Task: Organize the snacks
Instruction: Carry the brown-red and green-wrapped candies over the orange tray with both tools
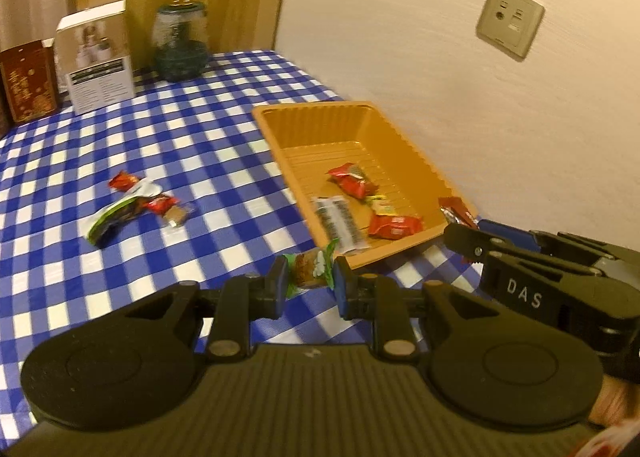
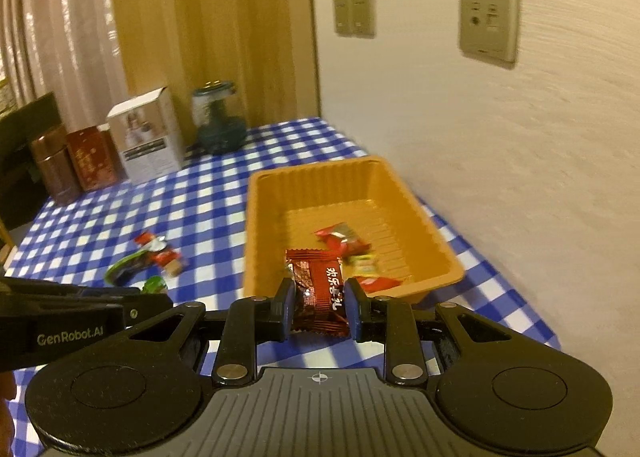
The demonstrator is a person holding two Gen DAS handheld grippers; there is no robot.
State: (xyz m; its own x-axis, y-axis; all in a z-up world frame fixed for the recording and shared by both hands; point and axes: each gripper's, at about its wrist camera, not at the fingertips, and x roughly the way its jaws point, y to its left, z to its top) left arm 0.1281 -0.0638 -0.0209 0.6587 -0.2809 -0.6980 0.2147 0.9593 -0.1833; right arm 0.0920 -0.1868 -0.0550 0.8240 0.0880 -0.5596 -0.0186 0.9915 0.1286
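My left gripper (image 1: 309, 276) is shut on a small green-wrapped brown snack (image 1: 310, 269), held just short of the near corner of the orange tray (image 1: 280, 129). The right gripper (image 2: 318, 297) is shut on a dark red snack packet (image 2: 318, 289) at the tray's (image 2: 256, 225) near rim. In the left wrist view the right gripper (image 1: 460, 231) enters from the right with the red packet (image 1: 456, 209) over the tray's near right corner. Several wrapped snacks (image 1: 352, 179) lie inside the tray. A small heap of loose snacks (image 1: 132, 205) lies on the checked cloth, left of the tray.
A blue-and-white checked tablecloth (image 1: 180, 129) covers the table. At the back stand a white box (image 1: 98, 57), a dark red box (image 1: 28, 81) and a glass jar (image 1: 180, 43). The wall with socket plates (image 1: 510, 21) runs close along the tray's right side.
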